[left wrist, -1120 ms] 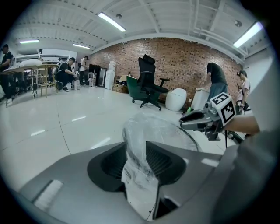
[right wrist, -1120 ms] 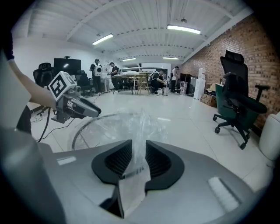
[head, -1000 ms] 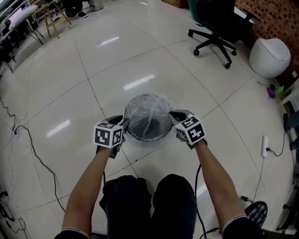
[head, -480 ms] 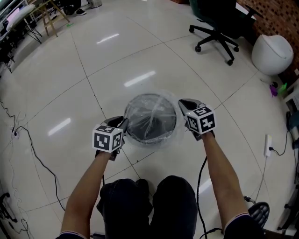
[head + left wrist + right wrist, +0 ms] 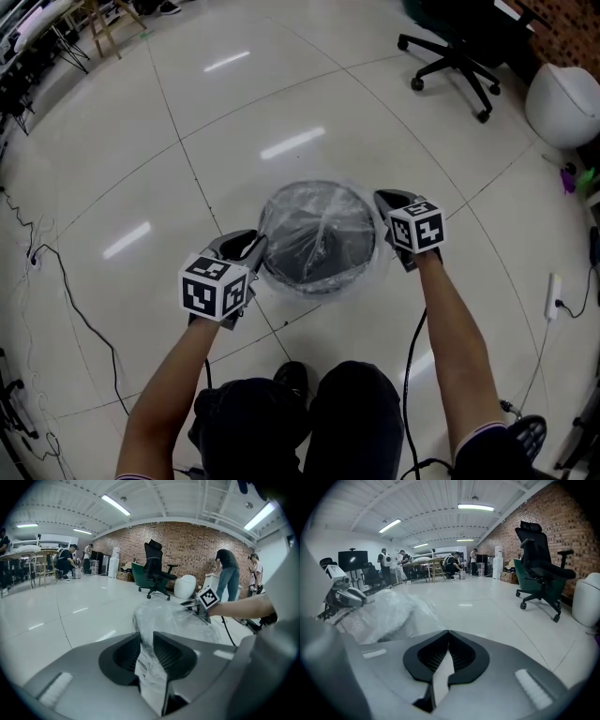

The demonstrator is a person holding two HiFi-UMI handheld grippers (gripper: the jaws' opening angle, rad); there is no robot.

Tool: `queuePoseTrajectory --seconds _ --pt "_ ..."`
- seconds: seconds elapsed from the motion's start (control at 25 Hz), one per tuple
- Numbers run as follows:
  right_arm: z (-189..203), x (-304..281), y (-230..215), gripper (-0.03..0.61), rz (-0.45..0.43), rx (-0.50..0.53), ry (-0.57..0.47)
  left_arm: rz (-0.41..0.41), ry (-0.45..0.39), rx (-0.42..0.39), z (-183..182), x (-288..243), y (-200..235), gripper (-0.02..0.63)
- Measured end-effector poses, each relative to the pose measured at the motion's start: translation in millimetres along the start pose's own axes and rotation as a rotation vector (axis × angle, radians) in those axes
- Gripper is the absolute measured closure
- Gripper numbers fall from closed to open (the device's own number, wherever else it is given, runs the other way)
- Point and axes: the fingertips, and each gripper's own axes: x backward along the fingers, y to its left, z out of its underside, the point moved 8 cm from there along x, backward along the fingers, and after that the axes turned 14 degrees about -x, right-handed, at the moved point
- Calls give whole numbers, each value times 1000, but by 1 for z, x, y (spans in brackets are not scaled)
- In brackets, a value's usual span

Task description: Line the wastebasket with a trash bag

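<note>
A dark round wastebasket point(image 5: 317, 251) stands on the white tiled floor, with a clear trash bag point(image 5: 323, 211) draped over its mouth and rim. My left gripper point(image 5: 251, 249) is at the basket's left rim. Its jaws have just been closing and are now shut on a bunch of the bag's film point(image 5: 149, 660). My right gripper point(image 5: 386, 201) sits at the basket's right rim, jaws shut. In the right gripper view nothing shows between the jaws of the right gripper point(image 5: 448, 635), and the crumpled bag point(image 5: 391, 609) lies to its left.
A black office chair point(image 5: 455, 52) and a white rounded bin point(image 5: 565, 92) stand at the far right. Black cables point(image 5: 66, 291) trail over the floor at the left, and a power strip point(image 5: 551, 296) lies at the right. My knees point(image 5: 309, 417) are just behind the basket.
My right gripper has moved to the right and further away along the basket's rim. The left gripper has stayed at the left rim. The bag now spreads wider over the rim.
</note>
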Motion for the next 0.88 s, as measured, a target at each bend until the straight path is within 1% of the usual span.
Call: queuePoseTrajectory --seconds 0.2,0.44,0.88 --pt "15 -23 -8 575 -33 -32 30 16 -38 15 2 2 2 517" --pt "34 -44 -12 575 -46 -45 63 25 -80 23 4 5 2 517" --pt "77 -61 -14 577 -82 -126 85 29 -111 32 5 6 3 517"
